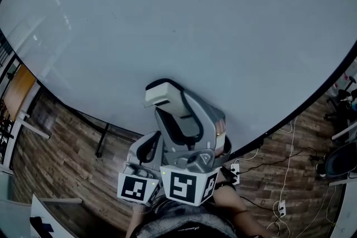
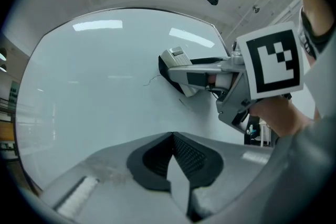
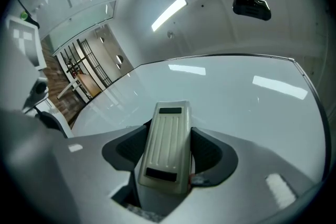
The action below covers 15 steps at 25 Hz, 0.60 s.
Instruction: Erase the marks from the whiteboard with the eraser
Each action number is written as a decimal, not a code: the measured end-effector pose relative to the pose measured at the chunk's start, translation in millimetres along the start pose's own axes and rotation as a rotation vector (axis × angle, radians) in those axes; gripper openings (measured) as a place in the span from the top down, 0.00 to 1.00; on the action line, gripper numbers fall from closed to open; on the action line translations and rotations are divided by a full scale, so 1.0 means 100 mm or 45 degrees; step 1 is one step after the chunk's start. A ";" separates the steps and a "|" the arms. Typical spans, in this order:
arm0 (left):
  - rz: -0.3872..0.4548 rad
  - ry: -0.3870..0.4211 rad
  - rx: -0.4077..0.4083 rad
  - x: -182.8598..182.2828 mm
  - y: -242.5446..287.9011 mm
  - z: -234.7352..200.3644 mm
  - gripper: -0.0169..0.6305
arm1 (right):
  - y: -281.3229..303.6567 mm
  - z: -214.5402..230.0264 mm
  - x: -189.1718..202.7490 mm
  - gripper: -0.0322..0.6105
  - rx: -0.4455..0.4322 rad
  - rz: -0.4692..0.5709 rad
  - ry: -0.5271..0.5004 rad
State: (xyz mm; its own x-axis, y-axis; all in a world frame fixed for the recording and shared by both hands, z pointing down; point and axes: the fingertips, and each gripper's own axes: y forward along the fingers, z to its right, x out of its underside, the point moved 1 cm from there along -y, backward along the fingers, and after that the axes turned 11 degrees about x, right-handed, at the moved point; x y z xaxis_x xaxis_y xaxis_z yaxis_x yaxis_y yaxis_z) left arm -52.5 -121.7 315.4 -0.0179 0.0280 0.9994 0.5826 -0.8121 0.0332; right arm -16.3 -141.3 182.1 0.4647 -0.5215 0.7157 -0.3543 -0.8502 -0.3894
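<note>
The whiteboard (image 1: 167,19) fills most of the head view, and I see no marks on it there. My right gripper (image 1: 167,98) is shut on the cream eraser (image 1: 163,93), which rests against the board's lower part. In the right gripper view the ribbed eraser (image 3: 165,139) sits between the dark pads of the right gripper (image 3: 167,150). My left gripper (image 1: 146,149) hangs just below and left of it, shut and empty. In the left gripper view the left gripper (image 2: 173,157) faces the board; a faint thin mark (image 2: 152,80) lies just left of the eraser (image 2: 176,57).
Under the board are a wooden floor (image 1: 67,164) and a black stand leg (image 1: 102,142). A power strip with white cables (image 1: 234,171) lies at the lower right, and office chairs (image 1: 340,161) stand at the far right. A desk edge (image 1: 25,125) is at the left.
</note>
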 end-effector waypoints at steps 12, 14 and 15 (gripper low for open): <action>0.007 0.002 0.318 0.01 0.53 0.55 0.97 | -0.39 0.64 0.34 0.53 0.252 -0.119 -0.014; 0.001 0.011 0.336 0.01 0.55 0.58 0.97 | -0.40 0.65 0.36 0.53 0.268 -0.133 -0.022; -0.001 0.012 0.341 0.02 0.55 0.58 0.97 | -0.40 0.64 0.36 0.53 0.276 -0.139 -0.029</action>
State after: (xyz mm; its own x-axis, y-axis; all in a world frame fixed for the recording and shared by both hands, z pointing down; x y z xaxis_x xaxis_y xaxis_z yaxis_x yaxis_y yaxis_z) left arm 26.6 -132.3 318.6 -0.0249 0.0222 0.9994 0.7768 -0.6288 0.0333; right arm 66.6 -130.9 185.6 0.5096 -0.4247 0.7483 -0.1194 -0.8962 -0.4273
